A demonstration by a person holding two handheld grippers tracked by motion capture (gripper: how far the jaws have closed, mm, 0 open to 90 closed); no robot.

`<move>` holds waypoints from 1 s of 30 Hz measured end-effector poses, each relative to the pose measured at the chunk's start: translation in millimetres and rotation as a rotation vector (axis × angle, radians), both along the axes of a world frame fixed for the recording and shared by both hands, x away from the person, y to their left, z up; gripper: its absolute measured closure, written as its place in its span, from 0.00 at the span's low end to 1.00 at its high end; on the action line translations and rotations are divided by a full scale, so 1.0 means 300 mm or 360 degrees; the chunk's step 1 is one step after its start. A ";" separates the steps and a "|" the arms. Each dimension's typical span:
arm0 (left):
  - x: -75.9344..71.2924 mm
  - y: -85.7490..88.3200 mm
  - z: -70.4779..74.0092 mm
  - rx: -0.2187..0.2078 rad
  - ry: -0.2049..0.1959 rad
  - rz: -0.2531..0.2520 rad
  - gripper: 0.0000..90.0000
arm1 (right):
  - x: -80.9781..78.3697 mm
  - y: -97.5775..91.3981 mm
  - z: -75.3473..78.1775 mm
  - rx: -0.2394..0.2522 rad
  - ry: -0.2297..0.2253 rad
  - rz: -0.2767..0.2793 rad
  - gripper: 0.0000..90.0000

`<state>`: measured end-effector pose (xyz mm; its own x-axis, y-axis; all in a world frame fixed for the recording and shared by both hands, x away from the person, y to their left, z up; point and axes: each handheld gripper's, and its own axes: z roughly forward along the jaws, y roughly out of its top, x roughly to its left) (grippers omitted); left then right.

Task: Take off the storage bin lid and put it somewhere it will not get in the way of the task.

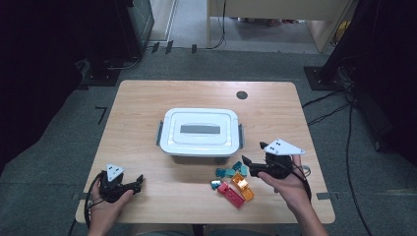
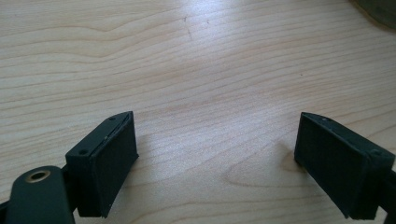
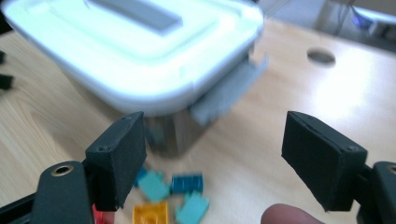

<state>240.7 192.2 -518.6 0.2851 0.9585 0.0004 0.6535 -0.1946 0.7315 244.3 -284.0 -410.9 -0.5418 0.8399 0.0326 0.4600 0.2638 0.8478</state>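
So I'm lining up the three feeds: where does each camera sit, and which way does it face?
High view: above the person's side, facing forward and down on the table; both forearms show.
Left gripper view: on the left gripper, facing bare wood between open jaws.
Right gripper view: on the right gripper, facing the white box and bricks; a fingertip shows.
Shared: high and right gripper views both show box and bricks.

The right hand-held gripper [image 3: 212,158] looks along its two black jaws, which stand wide apart with nothing between them. Beyond them a white-lidded box [image 3: 140,51] with a grey latch [image 3: 229,93] sits blurred on the wooden worktop [image 3: 289,93]. Teal bricks [image 3: 187,191] and an orange brick [image 3: 150,215] lie near the left jaw, and a fingertip [image 3: 289,216] shows at the bottom edge.
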 end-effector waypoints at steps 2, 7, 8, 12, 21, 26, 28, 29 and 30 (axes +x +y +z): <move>0.000 0.001 0.000 -0.0002 0.0001 0.0000 0.14 | 0.029 0.008 0.040 -0.0003 -0.0039 0.0060 0.27; 0.001 0.008 0.001 -0.0014 -0.0002 -0.0018 0.15 | 0.135 0.058 0.122 -0.0009 -0.0088 0.0248 0.33; 0.001 0.008 0.000 -0.0009 -0.0002 -0.0019 0.15 | 0.135 0.058 0.122 -0.0009 -0.0088 0.0248 0.33; 0.005 0.006 0.000 0.0002 -0.0001 -0.0022 0.15 | 0.208 0.092 0.135 -0.0004 -0.0104 0.0318 0.39; 0.010 0.006 0.000 0.0003 0.0000 -0.0028 0.15 | 0.326 0.152 0.116 0.0046 -0.0043 0.0566 0.53; 0.010 0.006 0.000 -0.0001 0.0000 -0.0027 0.15 | 0.378 0.189 0.088 0.0034 0.0057 0.0741 0.59; 0.010 0.007 0.000 -0.0004 0.0001 -0.0027 0.15 | 0.392 0.207 0.079 0.0014 0.0065 0.0760 0.58; 0.010 0.007 0.000 -0.0003 0.0000 -0.0027 0.15 | 0.399 0.216 0.075 0.0009 0.0062 0.0764 0.58; 0.010 0.006 0.000 0.0001 0.0000 -0.0027 0.15 | 0.405 0.224 0.072 0.0017 0.0062 0.0776 0.57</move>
<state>243.6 194.0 -518.5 0.3012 0.9536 0.0007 0.6500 -0.2059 0.7315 365.9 -216.7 -389.2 -0.8702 0.4880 0.0675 0.3161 0.4480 0.8363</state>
